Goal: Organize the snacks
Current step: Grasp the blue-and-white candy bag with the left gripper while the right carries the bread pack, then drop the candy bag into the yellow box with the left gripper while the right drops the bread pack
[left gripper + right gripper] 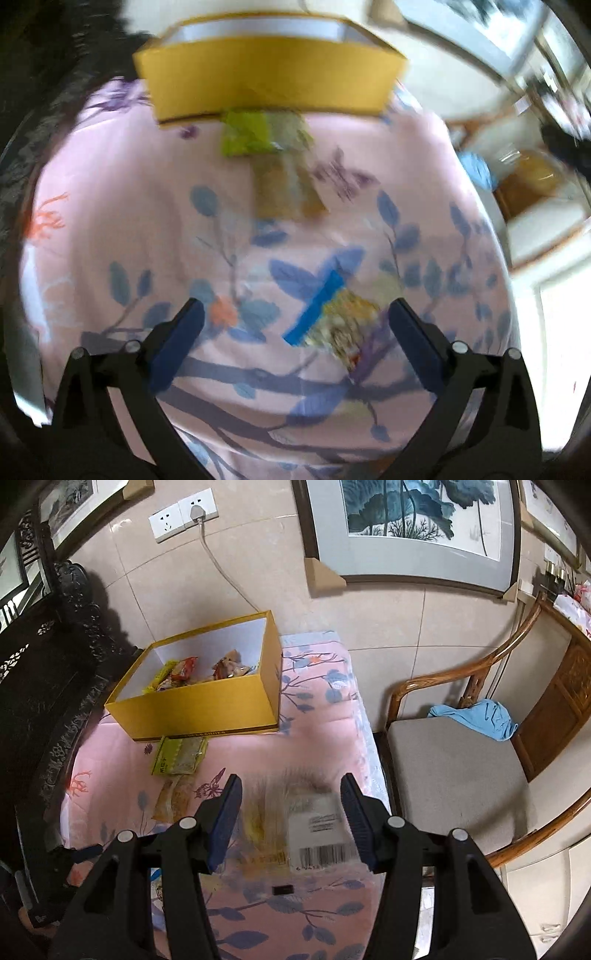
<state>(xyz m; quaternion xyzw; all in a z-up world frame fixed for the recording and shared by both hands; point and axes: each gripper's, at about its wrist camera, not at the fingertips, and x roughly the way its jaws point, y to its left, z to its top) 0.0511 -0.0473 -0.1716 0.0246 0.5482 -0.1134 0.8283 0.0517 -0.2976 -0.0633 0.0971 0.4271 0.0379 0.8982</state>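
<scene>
Right tongs (290, 805) clamp a barcoded snack pack (295, 827) aimed toward the yellow box (199, 705), while left tongs (295, 332) hang wide over a blue-edged packet (332, 317) on the tabletop (110, 206).

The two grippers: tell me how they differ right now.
The left gripper has its jaws spread wide with nothing gripped; a blue-edged packet lies loose on the cloth under them. The right gripper has its jaws narrower, closed on a clear packet with a barcode. The left view is blurred; the right view is mostly sharp. Both have black arms with blue pads and point toward the yellow box.
</scene>
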